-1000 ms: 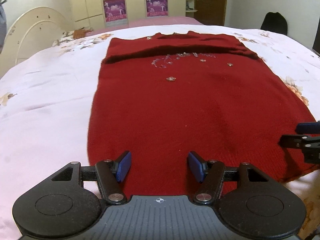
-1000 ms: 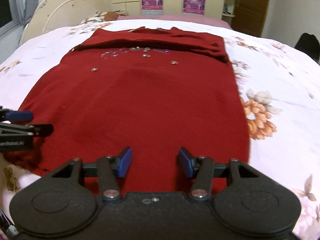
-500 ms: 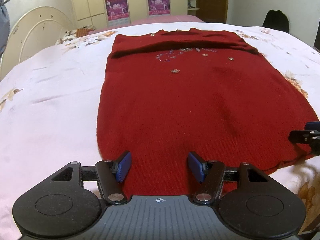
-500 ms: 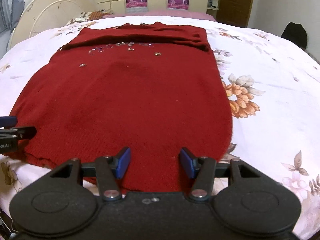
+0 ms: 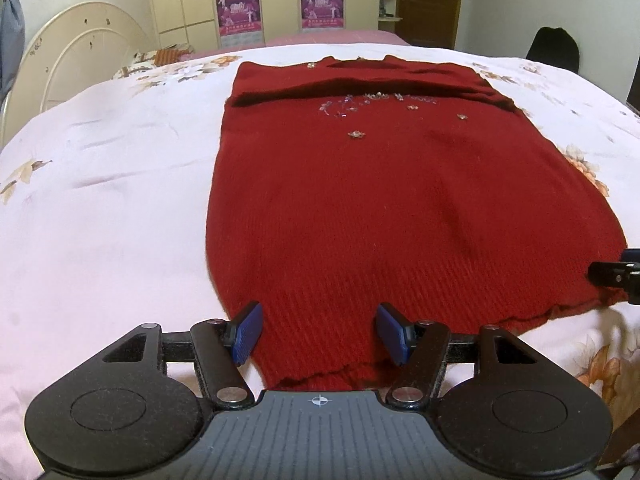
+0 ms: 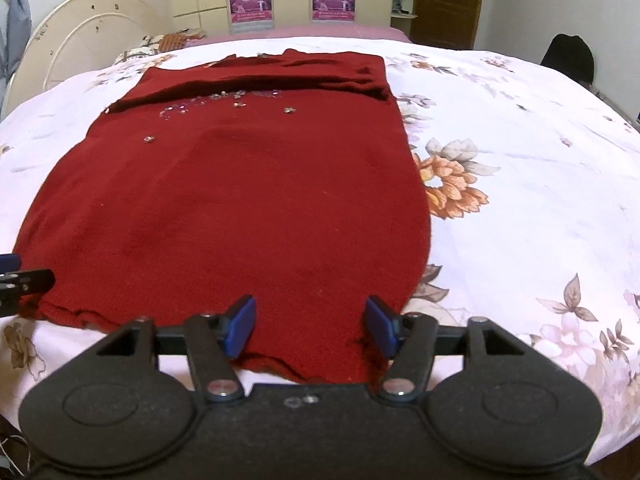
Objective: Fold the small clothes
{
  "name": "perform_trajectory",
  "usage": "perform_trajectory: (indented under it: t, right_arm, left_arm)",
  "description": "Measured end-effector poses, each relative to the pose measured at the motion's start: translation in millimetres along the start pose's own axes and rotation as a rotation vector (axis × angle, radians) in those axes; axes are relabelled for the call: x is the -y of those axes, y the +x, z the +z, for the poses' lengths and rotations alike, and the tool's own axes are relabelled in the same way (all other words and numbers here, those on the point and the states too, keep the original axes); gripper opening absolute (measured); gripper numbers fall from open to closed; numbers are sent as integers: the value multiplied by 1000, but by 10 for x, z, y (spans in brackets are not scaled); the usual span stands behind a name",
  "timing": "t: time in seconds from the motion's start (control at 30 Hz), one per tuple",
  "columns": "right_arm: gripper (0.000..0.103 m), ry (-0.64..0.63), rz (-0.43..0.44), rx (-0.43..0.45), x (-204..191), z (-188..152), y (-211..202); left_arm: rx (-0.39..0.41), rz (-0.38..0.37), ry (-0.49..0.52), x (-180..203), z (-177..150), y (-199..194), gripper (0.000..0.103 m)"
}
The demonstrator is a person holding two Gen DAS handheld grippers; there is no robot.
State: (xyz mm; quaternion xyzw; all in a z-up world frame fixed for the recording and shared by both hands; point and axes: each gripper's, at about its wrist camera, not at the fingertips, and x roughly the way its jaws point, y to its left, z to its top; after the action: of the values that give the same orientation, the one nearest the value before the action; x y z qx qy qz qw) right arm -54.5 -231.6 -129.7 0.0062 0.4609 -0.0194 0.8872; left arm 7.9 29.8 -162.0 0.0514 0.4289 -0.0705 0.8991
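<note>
A dark red knitted sweater (image 5: pixel 360 208) lies flat on the flowered bedsheet (image 5: pixel 100 208), neck end far away, with its sleeves folded across the chest above a scatter of beads. My left gripper (image 5: pixel 320 328) hovers open over the near left part of the hem, which lies loose between its blue pads (image 5: pixel 248 326). My right gripper (image 6: pixel 310 320) is over the near right part of the same sweater (image 6: pixel 240 208). Its jaws are opening and the hem lies unpinched between them. Each gripper's tip shows at the edge of the other view, the right gripper (image 5: pixel 616 278) and the left gripper (image 6: pixel 24 280).
A white arched headboard (image 5: pixel 76 60) stands at the far left with a patterned pillow (image 5: pixel 168 56) beside it. Cupboards with purple posters (image 5: pixel 240 8), a brown door (image 5: pixel 432 0) and a dark chair back (image 5: pixel 554 48) line the far wall. The bed's near edge lies just under both grippers.
Both grippers have drawn back toward the near edge of the bed, so the sweater's hem edge now shows between the fingers. The right jaws stand wider apart.
</note>
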Motion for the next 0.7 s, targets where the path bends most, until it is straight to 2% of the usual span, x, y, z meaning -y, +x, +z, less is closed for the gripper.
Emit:
perform_trajectory:
  t: [0.27,0.4,0.53,0.7]
  right_arm:
    - [64,57,-21,-11,158,-71,6]
    - [64,97,-4,-25,234,-103,21]
    - [58,117,19,-21,240,-103,-32]
    - [62,128,12,-26,304,-150,-39]
  left_arm:
    - [-2,-20,-38,-45,-22,19,63]
    - [0,-33,-48,-51,-42,12,63]
    - [-2,-39,-57,-113,-50,-21,63]
    - [5,-59,-70,-164,-78,-16,63]
